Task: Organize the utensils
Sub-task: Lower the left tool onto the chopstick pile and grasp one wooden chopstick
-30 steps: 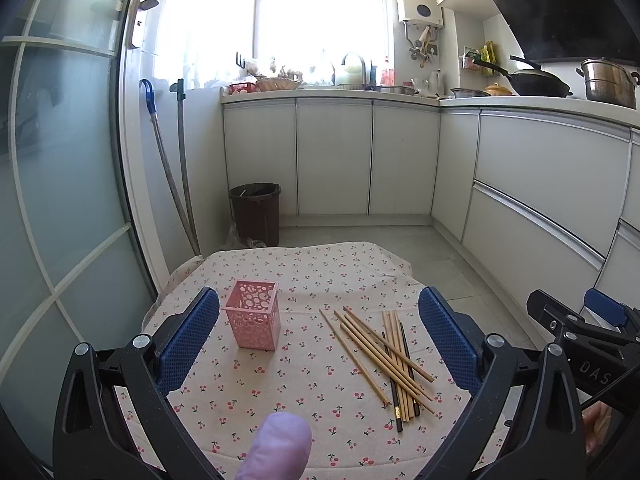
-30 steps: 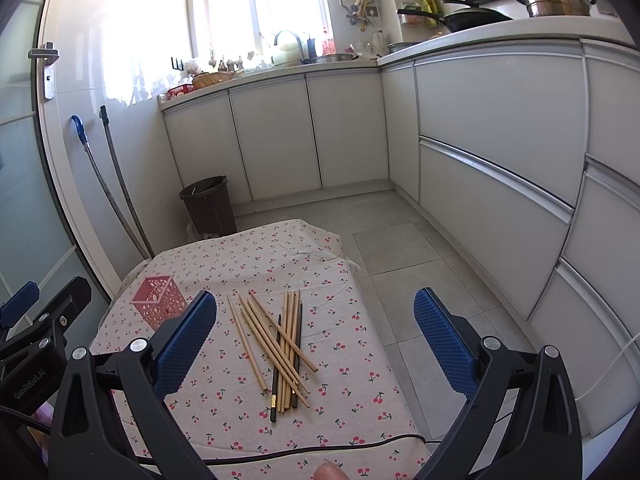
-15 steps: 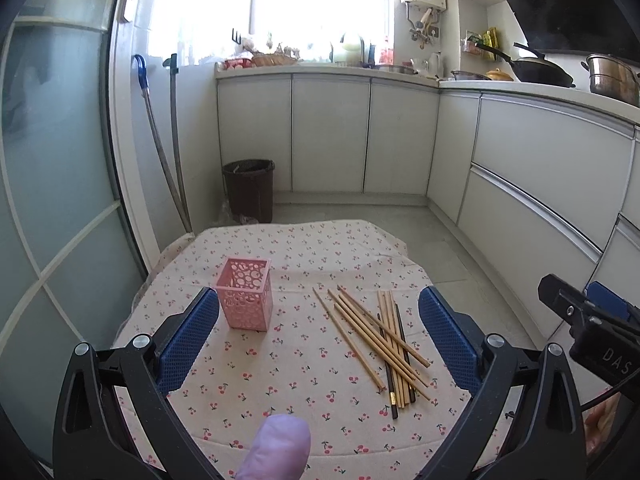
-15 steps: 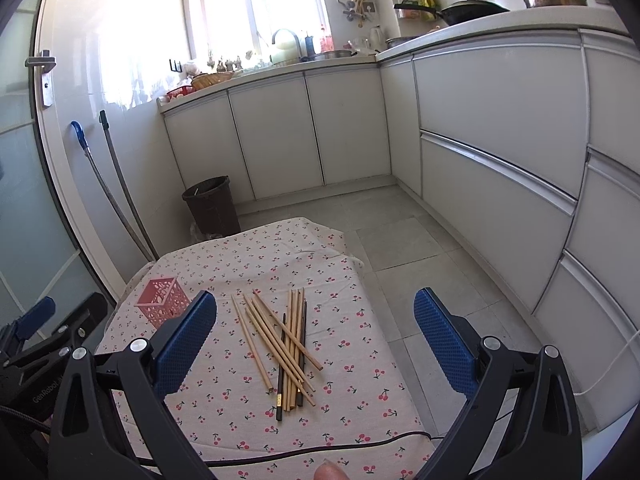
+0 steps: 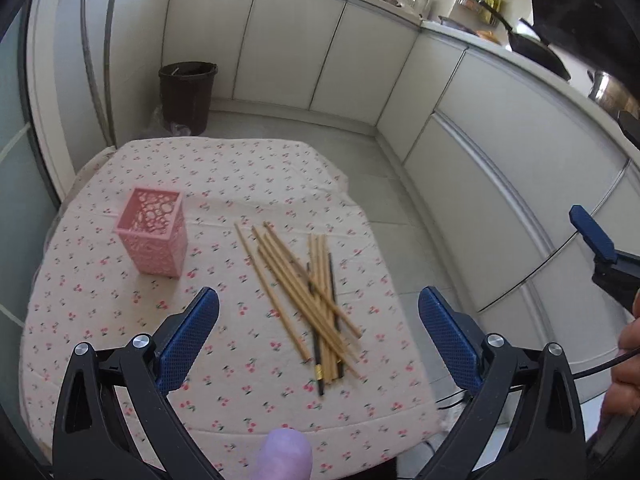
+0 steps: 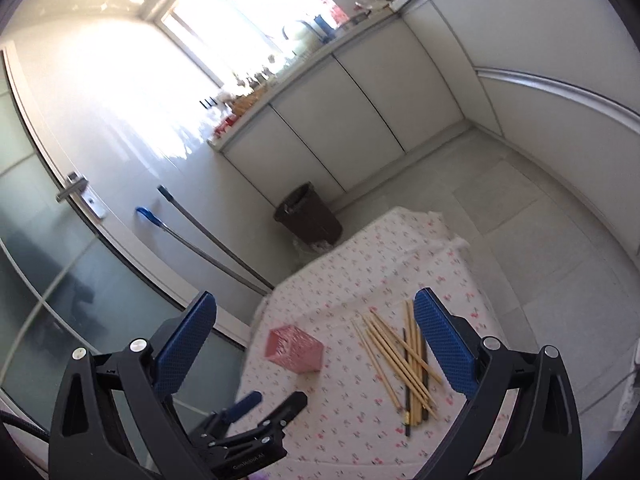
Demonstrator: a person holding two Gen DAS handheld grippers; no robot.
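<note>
Chopsticks (image 5: 308, 292) in a messy pile on the cherry cloth (image 5: 120, 320), right of the pink holder (image 5: 154, 232), not touching it. Long way pointing from near edge to far edge, w/ a few crossed. Left gripper (image 5: 318, 336) up above, wide open, nothing held, pile right btwn its blue pads. Right gripper (image 6: 314, 340) wide open too, nothing held, up high, tilted. Pile sits by its right pad (image 6: 444, 344). Left one prob. nearer, so likely first to grab. Bin (image 5: 186, 96) on floor behind.
</note>
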